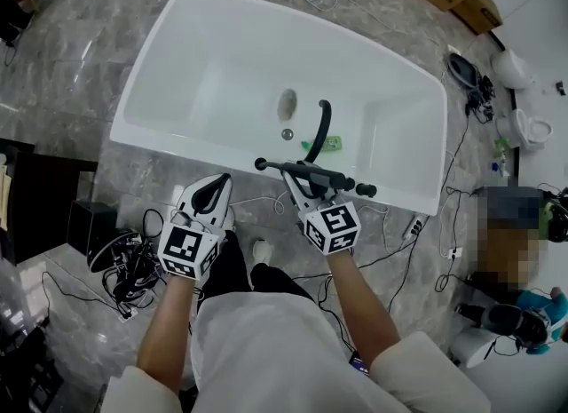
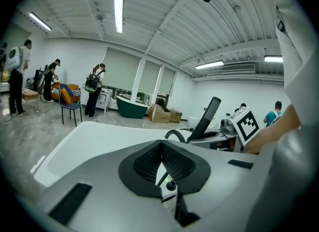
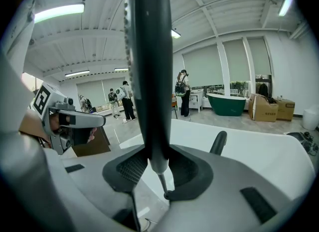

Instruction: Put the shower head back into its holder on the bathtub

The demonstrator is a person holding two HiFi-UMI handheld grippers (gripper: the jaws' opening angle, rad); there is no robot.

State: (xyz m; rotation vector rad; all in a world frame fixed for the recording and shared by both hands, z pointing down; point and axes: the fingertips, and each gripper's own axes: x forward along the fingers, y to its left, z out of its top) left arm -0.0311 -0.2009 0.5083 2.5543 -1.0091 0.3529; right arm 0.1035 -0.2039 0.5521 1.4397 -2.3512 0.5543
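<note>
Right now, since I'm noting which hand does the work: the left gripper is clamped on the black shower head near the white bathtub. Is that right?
Not the left: it is the right gripper that is clamped on the black shower head near the white bathtub. The right gripper view shows the handle between its jaws; the left gripper is shut on nothing.

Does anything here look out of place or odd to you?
The shower head isn't hung up: the right tool grips it over the bathtub rim. A small green thing, too small to identify, lies inside the tub beside the black spout.
</note>
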